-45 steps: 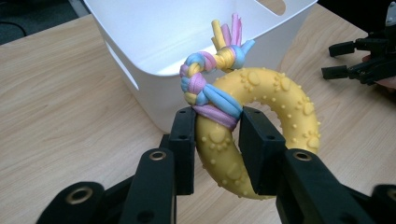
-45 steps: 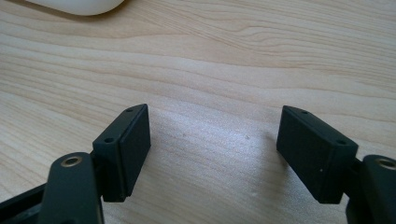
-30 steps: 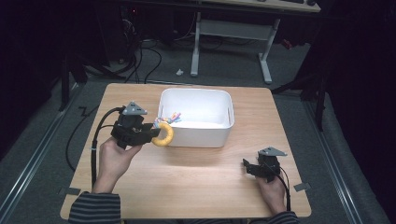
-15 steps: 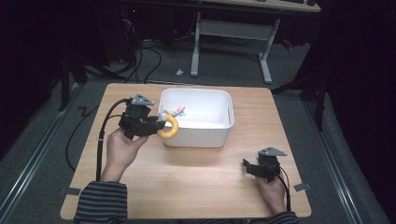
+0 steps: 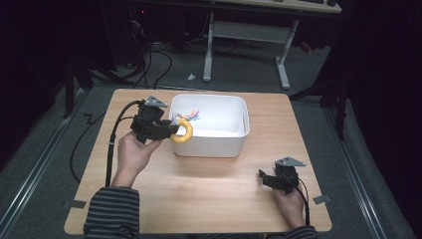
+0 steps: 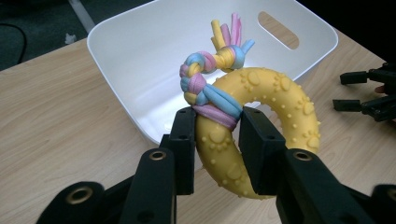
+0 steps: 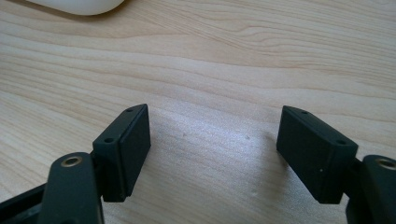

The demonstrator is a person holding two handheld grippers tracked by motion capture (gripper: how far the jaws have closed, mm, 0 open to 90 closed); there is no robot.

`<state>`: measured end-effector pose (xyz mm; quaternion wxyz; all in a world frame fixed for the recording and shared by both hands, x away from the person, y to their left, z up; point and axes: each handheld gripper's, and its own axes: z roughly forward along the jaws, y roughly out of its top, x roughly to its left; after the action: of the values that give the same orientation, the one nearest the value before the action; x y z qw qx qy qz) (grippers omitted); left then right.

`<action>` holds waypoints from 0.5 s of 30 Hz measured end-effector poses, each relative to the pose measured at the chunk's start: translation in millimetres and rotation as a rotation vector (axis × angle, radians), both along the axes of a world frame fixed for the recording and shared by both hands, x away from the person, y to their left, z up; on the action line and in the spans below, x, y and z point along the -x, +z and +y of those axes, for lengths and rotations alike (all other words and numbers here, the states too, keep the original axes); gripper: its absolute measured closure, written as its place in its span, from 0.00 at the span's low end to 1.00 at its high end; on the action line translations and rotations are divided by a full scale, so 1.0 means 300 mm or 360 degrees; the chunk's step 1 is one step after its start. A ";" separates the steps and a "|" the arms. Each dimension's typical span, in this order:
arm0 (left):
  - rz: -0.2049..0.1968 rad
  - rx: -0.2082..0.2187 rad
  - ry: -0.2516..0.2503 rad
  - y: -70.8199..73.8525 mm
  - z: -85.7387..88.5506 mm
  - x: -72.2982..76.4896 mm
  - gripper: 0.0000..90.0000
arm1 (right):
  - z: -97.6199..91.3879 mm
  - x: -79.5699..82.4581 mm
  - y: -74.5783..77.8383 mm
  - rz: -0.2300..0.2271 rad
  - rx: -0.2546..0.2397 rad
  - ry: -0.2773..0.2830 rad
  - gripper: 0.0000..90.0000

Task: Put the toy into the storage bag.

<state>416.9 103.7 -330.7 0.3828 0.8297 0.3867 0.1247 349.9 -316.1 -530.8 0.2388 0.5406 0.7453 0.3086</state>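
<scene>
Yellow ring toy (image 6: 261, 135), a knobbly rubber ring with a braided rope (image 6: 208, 88) in pink, blue and yellow knotted around it, hangs at the near-left rim of the white plastic bin (image 5: 234, 144), partly over the bin's inside. The left gripper (image 6: 217, 140) has its 2 jaws clamped on the ring just where the rope wraps it. The right gripper (image 7: 212, 154) rests low over the wooden table (image 5: 199, 189), well apart from the bin, with its jaws wide apart and nothing between them.

I judge that the toy is meant to go into the bin, and some things can go wrong. The ring is round and bumpy, so it may turn or slip between the flat jaws if the hand tilts. Much of the ring seems to be outside the rim, so if the jaws let go now, it could hit the rim and fall on the table. The frayed rope end could also catch on a jaw at release.
</scene>
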 end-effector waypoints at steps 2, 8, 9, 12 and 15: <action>0.0002 0.0004 0.0008 0.000 -0.002 -0.003 0.75 | 0.000 0.000 0.000 0.0000 0.0000 0.0000 0.29; 0.0019 0.0012 0.0010 -0.010 -0.019 -0.030 0.75 | 0.000 0.000 0.000 0.0000 -0.0002 0.0000 0.29; 0.0019 0.0012 0.0010 -0.010 -0.019 -0.030 0.75 | 0.000 0.000 0.000 0.0000 -0.0002 0.0000 0.29; 0.0024 0.0011 0.0016 -0.014 -0.032 -0.043 0.75 | 0.001 0.000 0.000 0.0002 -0.0004 -0.0001 0.29; 0.0025 0.0019 0.0019 -0.017 -0.037 -0.049 0.75 | 0.001 0.000 0.000 0.0002 -0.0004 0.0002 0.29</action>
<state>431.7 92.6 -335.9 0.3840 0.8260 0.3954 0.1183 349.8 -315.8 -530.7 0.2374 0.5406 0.7454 0.3094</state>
